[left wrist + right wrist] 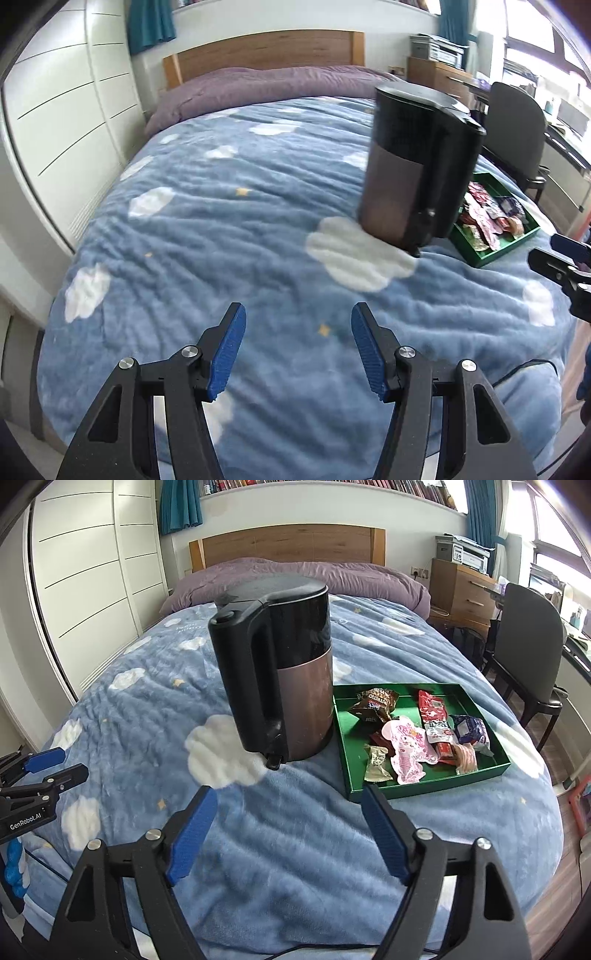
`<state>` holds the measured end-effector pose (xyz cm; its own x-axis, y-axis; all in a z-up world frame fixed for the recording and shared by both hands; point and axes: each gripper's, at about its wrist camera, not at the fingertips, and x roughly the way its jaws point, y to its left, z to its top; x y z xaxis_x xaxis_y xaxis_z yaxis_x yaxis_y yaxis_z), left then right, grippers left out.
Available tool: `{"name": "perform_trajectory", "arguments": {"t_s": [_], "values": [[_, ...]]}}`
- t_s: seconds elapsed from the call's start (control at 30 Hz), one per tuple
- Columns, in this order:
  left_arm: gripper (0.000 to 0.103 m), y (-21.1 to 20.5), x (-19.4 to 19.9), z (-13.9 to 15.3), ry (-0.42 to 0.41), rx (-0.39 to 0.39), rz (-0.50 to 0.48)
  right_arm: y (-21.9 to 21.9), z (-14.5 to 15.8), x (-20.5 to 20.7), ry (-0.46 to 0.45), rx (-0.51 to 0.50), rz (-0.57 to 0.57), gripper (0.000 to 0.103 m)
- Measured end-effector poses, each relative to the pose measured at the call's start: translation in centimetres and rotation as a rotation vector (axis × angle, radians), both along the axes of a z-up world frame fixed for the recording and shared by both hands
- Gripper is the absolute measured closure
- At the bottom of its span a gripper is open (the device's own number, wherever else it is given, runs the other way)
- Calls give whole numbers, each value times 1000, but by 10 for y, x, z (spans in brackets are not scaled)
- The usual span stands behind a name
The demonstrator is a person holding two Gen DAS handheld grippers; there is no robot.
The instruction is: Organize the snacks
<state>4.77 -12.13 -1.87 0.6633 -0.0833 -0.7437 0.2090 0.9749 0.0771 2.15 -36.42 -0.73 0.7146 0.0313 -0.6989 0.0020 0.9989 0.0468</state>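
A green tray (424, 787) lies on the blue cloud blanket and holds several wrapped snacks: a brown packet (375, 701), a red packet (432, 709), a pink packet (406, 753) and a blue-and-white one (471, 729). In the left wrist view the tray (495, 254) peeks out behind a black-and-copper kettle (417, 166). The kettle (288, 672) stands just left of the tray, handle toward me. My right gripper (289, 792) hovers open in front of both, nothing between its blue pads. My left gripper (299, 314) is open over bare blanket, left of the kettle.
White wardrobe doors (74, 122) run along the bed's left side. A dark chair (528, 642) and a desk stand to the right of the bed. A purple duvet (295, 576) and wooden headboard are at the far end. A black cable (524, 369) lies near the bed's front edge.
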Motion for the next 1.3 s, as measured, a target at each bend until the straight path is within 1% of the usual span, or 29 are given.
{"name": "perform_trajectory", "arguments": {"t_s": [0.1,0.33,0.43,0.7,1.3], "values": [[34,7,-6,1,-26,14,22,5,0,-3,-1,-7,-2,0],[33,5,-14,5,-59,23,16,5,0,-12,-7,-12,-21,0],[34,4,-14,5,-57,11,9,1,0,-15,-4,-17,-34,0],[34,0,-16,4,-52,22,-20,-4,0,-18,-4,-21,-52,0],[34,2,-15,0,-34,12,-16,-6,-1,-18,0,-31,-57,0]]}}
